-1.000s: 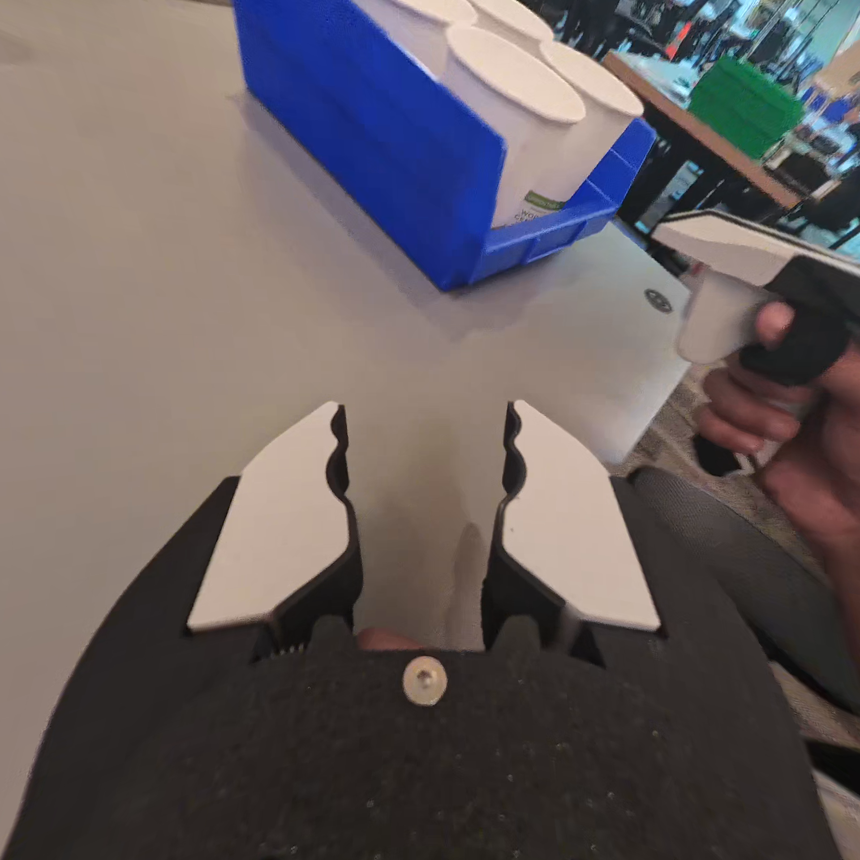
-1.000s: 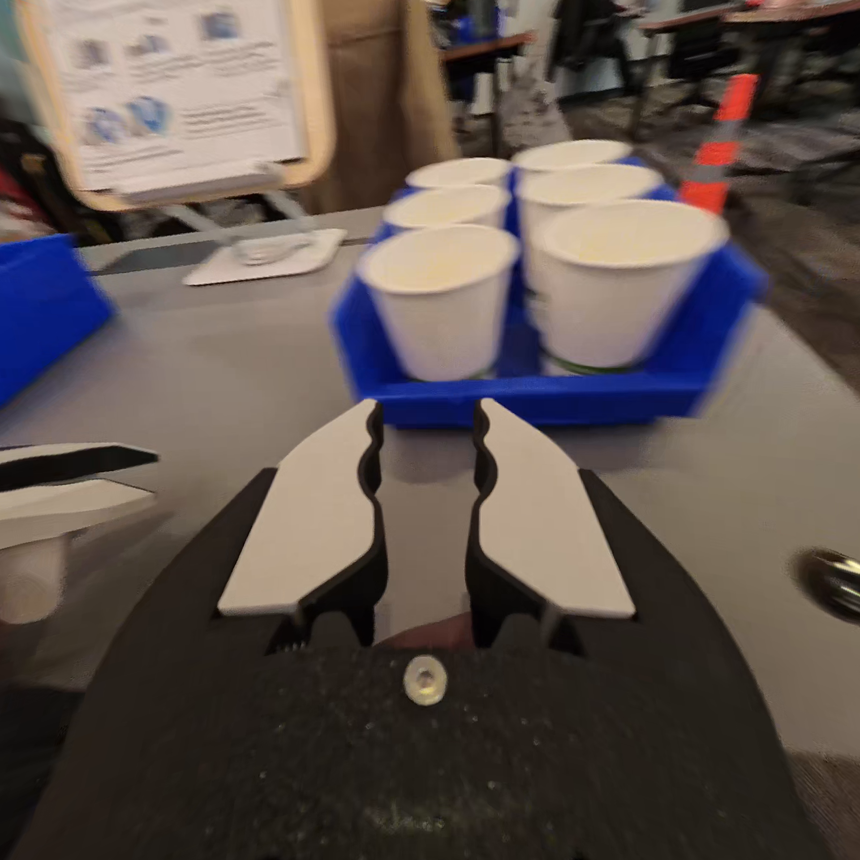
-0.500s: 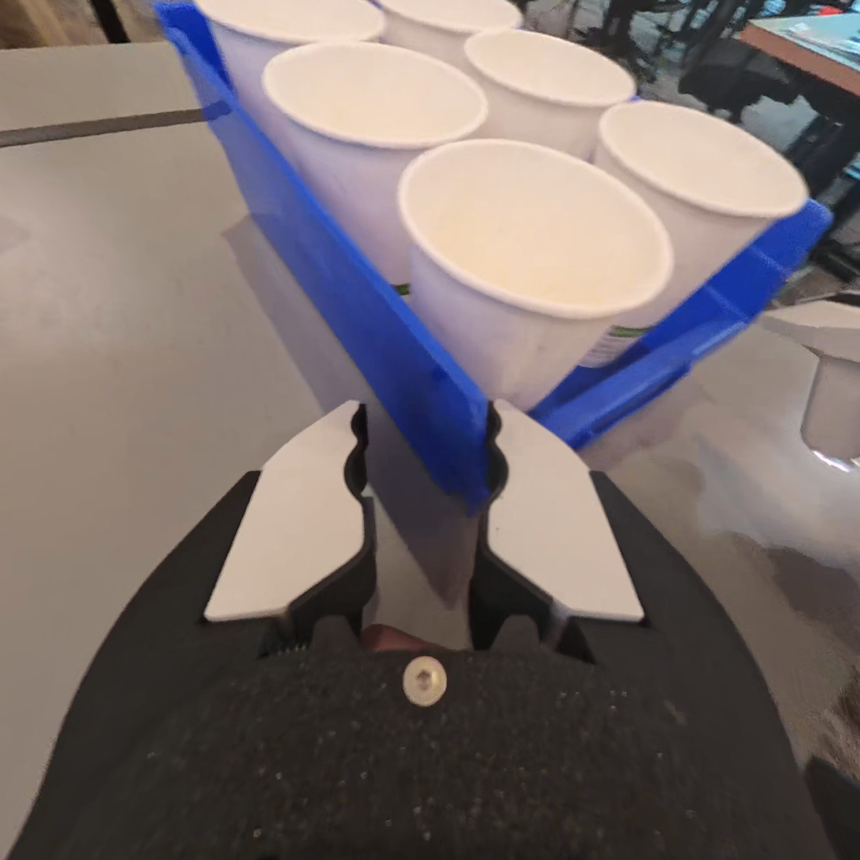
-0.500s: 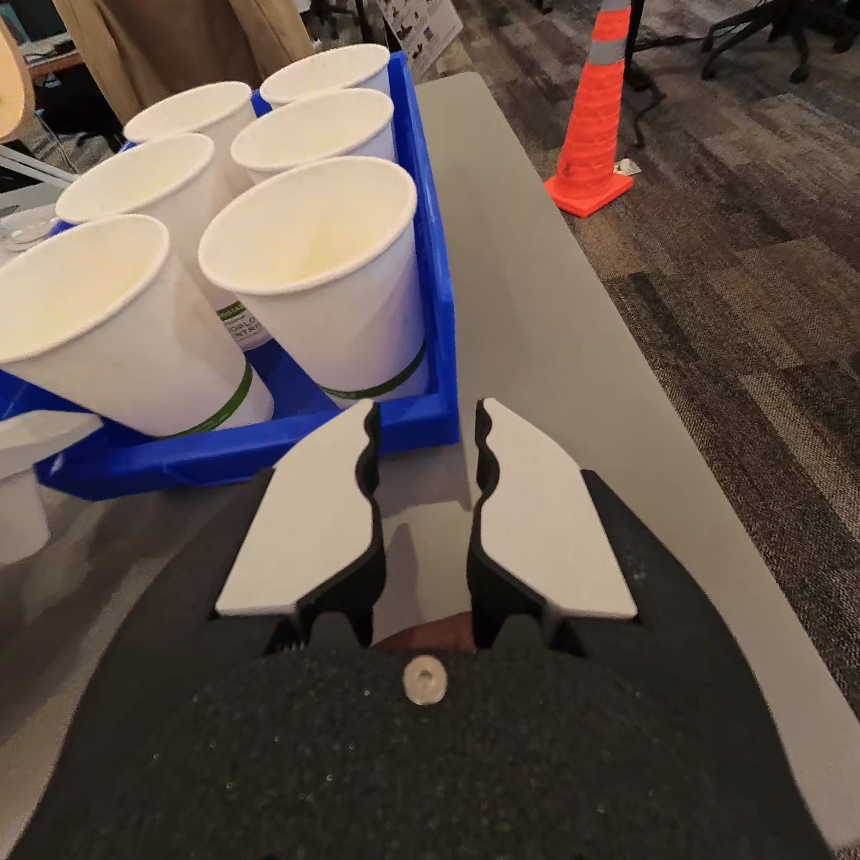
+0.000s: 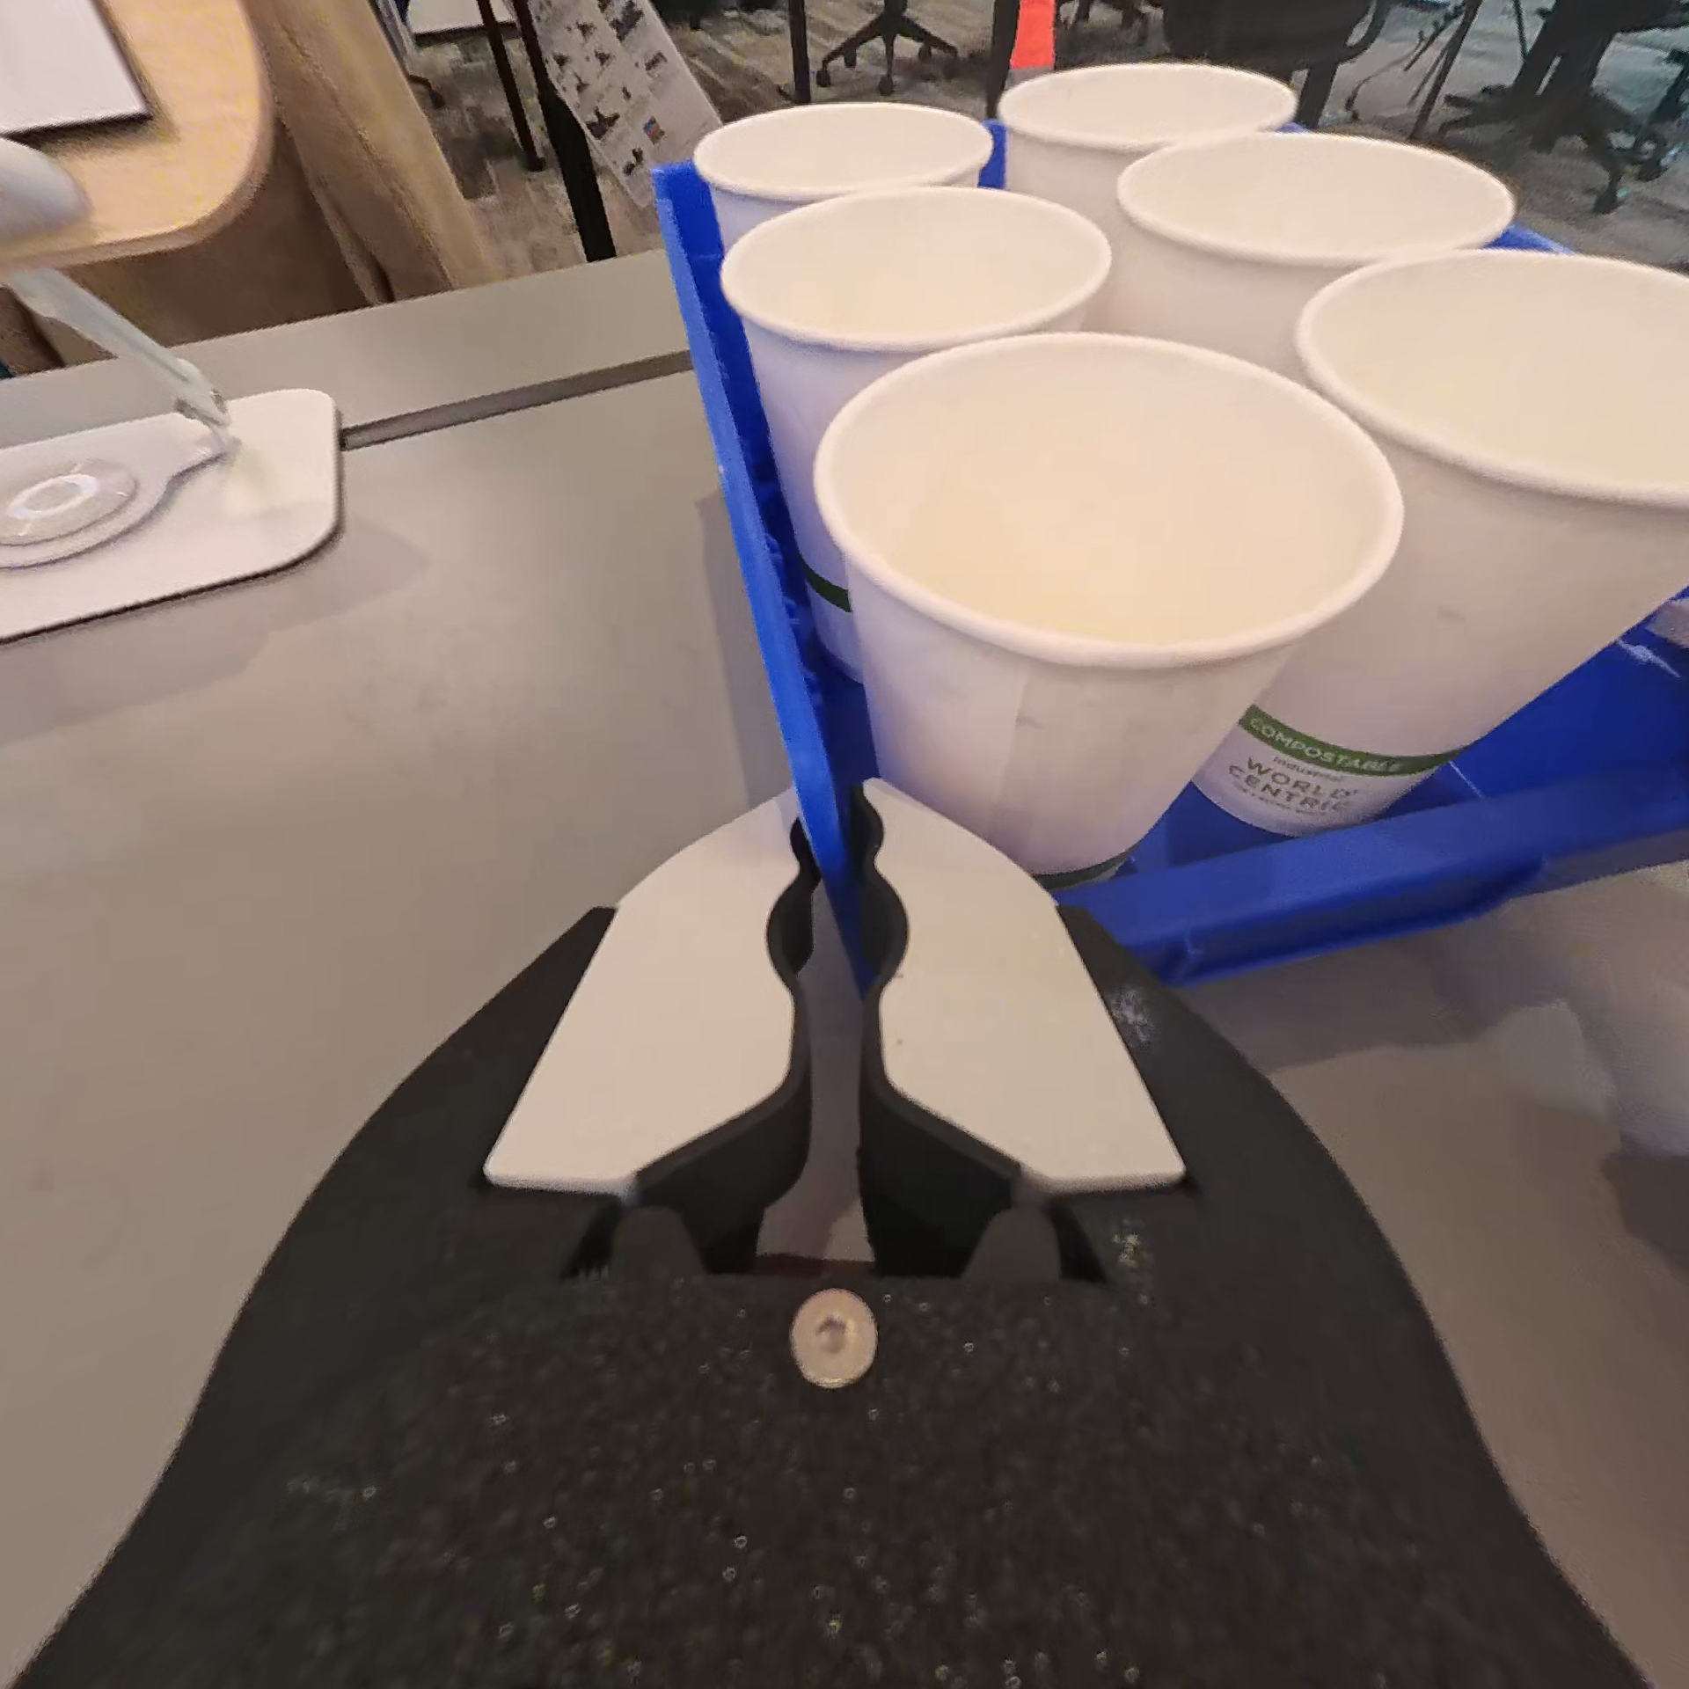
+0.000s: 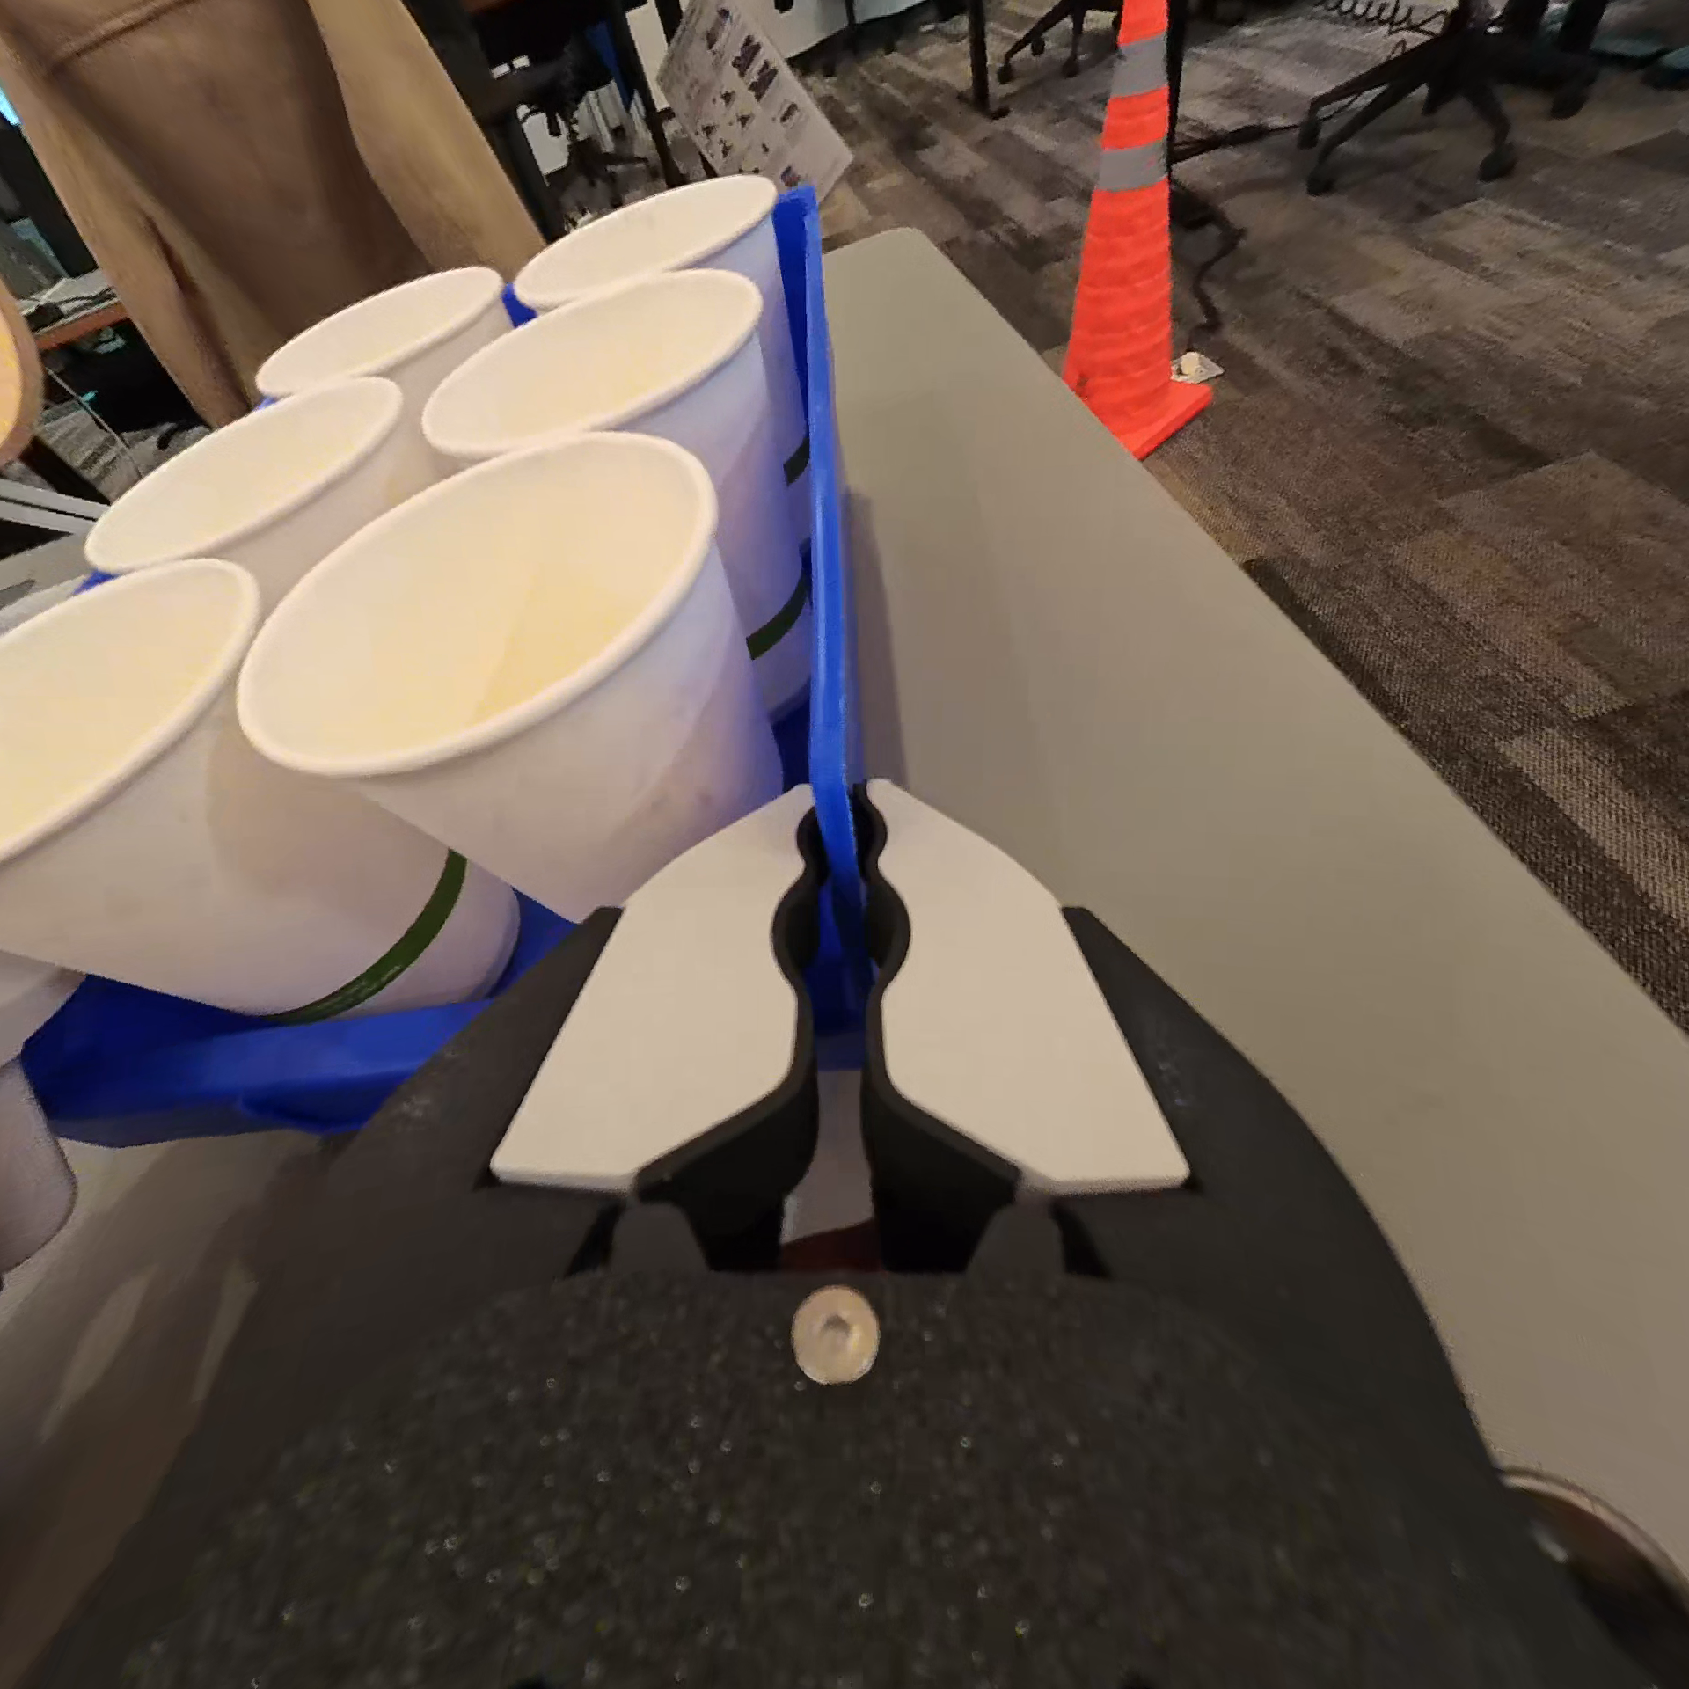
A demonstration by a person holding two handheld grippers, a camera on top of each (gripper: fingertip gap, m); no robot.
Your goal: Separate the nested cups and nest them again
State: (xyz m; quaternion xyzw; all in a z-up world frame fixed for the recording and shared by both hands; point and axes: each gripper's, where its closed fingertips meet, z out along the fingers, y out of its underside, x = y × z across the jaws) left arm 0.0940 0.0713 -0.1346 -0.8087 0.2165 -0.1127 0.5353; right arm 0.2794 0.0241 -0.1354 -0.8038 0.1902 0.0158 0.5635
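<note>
A blue plastic bin [image 5: 1371,877] on the grey table holds several upright white paper cups [image 5: 1097,567], some with a green band near the base. My left gripper [image 5: 836,823] is shut on the bin's left side wall at its near corner. My right gripper [image 6: 839,804] is shut on the bin's right side wall [image 6: 827,548] at its near corner. The nearest cup in the right wrist view [image 6: 493,640] stands just left of the right gripper's fingers. The cup bottoms are mostly hidden inside the bin.
The grey table [image 5: 366,823] stretches left of the bin; a white flat stand base [image 5: 164,493] lies at its far left. In the right wrist view the table's right edge [image 6: 1371,731] drops to carpet, with an orange traffic cone [image 6: 1133,228] beyond. Chairs stand farther back.
Both grippers have moved forward onto the bin and closed on its side walls, left on the left wall, right on the right wall. Both were open and clear of the bin before.
</note>
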